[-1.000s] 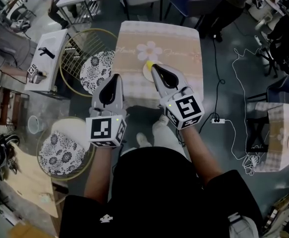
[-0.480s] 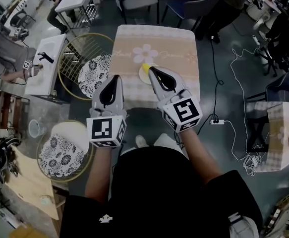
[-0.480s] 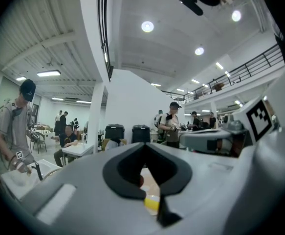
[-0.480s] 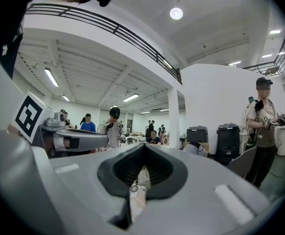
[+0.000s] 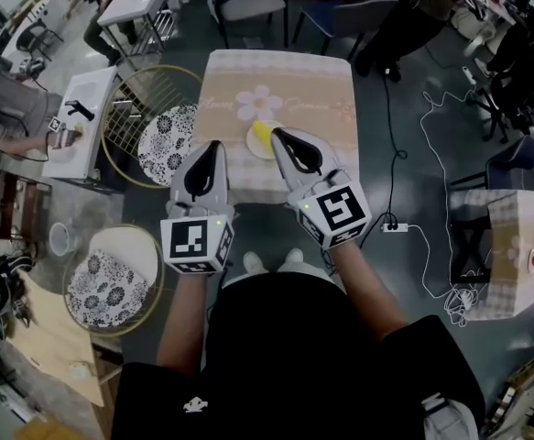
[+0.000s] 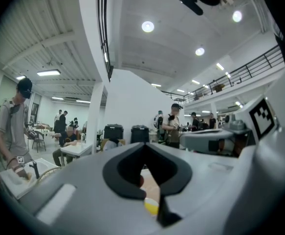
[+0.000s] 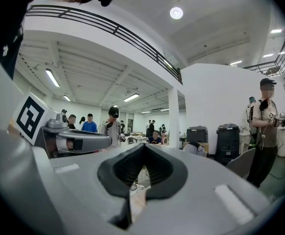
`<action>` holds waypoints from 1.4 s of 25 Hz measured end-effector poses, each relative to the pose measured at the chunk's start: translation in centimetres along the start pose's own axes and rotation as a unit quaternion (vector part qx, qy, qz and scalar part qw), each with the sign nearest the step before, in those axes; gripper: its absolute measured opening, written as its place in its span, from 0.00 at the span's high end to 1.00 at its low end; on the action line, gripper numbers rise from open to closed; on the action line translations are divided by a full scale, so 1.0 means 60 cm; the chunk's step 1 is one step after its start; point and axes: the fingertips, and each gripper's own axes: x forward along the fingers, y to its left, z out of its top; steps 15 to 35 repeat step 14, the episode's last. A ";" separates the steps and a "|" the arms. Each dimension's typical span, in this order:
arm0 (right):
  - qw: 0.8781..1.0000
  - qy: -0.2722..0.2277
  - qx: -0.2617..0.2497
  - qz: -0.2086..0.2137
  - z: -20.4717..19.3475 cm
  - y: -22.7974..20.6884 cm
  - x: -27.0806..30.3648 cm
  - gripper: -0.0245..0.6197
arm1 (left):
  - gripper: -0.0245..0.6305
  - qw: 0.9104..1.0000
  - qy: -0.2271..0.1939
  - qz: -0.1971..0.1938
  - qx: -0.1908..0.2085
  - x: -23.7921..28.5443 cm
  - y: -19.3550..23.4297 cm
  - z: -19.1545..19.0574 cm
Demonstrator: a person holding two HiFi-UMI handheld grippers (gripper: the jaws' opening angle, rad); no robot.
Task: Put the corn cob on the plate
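Note:
A yellow corn cob (image 5: 260,133) lies on a small pale plate (image 5: 254,147) near the front edge of a small table with a flower-print cloth (image 5: 312,99). My right gripper (image 5: 276,134) hovers over the plate's right rim with its tip just right of the cob, shut and empty. My left gripper (image 5: 213,145) is shut and empty too, held left of the plate over the table's front left corner. In the left gripper view a bit of the yellow cob (image 6: 151,207) shows below the closed jaws. In the right gripper view the gripper (image 7: 143,145) points level across the room.
Two round wire chairs with patterned cushions stand to the left (image 5: 161,131) (image 5: 111,282). A white side table (image 5: 79,122) is further left, with a person at it. A power strip and cable (image 5: 395,227) lie on the floor to the right, near another small table (image 5: 514,246).
Both grippers have drawn back a little and risen. The right gripper's tip, which was on the cob, now stands clear to its right; the cob stays on the plate.

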 end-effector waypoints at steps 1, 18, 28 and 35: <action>1.000 0.000 0.000 0.000 0.000 -0.001 -0.002 0.96 | 0.95 1.000 0.000 0.000 0.000 0.001 -0.002 0.000; 1.000 0.001 0.001 0.000 -0.004 -0.002 -0.013 0.96 | 0.95 1.000 0.006 -0.003 -0.004 0.002 -0.014 -0.008; 1.000 0.001 0.001 0.000 -0.004 -0.002 -0.013 0.96 | 0.95 1.000 0.006 -0.003 -0.004 0.002 -0.014 -0.008; 1.000 0.001 0.001 0.000 -0.004 -0.002 -0.013 0.96 | 0.95 1.000 0.006 -0.003 -0.004 0.002 -0.014 -0.008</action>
